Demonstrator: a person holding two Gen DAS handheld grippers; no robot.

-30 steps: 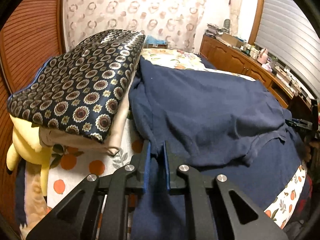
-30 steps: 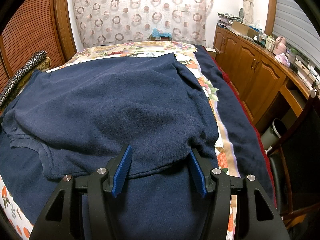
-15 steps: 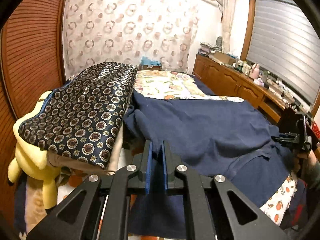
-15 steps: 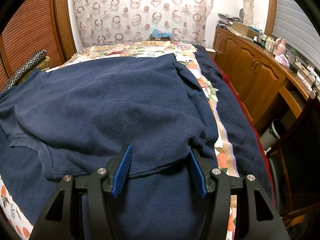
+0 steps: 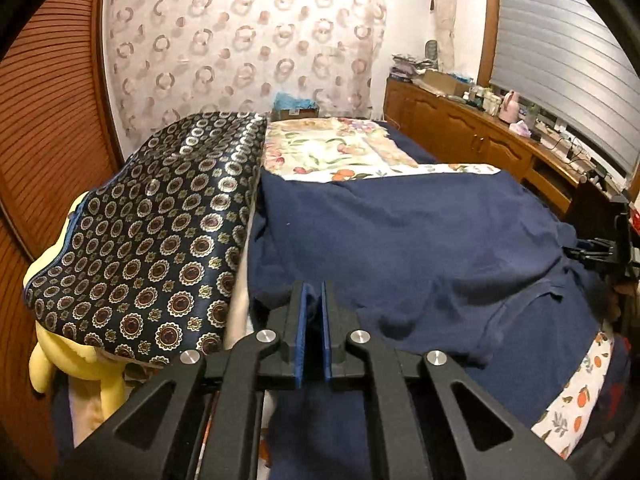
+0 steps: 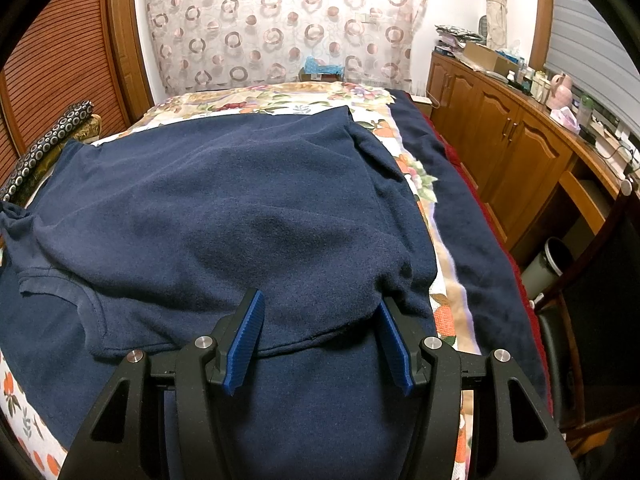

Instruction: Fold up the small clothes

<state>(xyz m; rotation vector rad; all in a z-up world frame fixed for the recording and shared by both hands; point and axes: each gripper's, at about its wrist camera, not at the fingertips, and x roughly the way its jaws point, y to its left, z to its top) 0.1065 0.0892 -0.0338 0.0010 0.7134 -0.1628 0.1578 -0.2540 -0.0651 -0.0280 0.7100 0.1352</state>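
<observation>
The navy garment (image 6: 224, 216) lies spread across the bed, over a darker navy blanket (image 6: 476, 236) and the fruit-print sheet (image 6: 440, 308); its neckline and shoulder edge run along the near side, towards both grippers. At the garment's left edge, beside the patterned cushion (image 5: 152, 232), the left gripper (image 5: 314, 304) has its blue pads nearly together, with only a thin dark slit between them; whether a pinch of navy cloth sits in that slit cannot be made out. A second ago the pads stood slightly wider and lower against the cloth; now the gripper sits higher and the view takes in more of the bed, so a lift of that edge seems to be starting. At the garment's right shoulder, the right gripper (image 6: 320, 312) has not shifted: its jaws stand apart, straddling a hump of fabric without pinching it. The fold itself is probably just beginning, with the garment not yet doubled over.
</observation>
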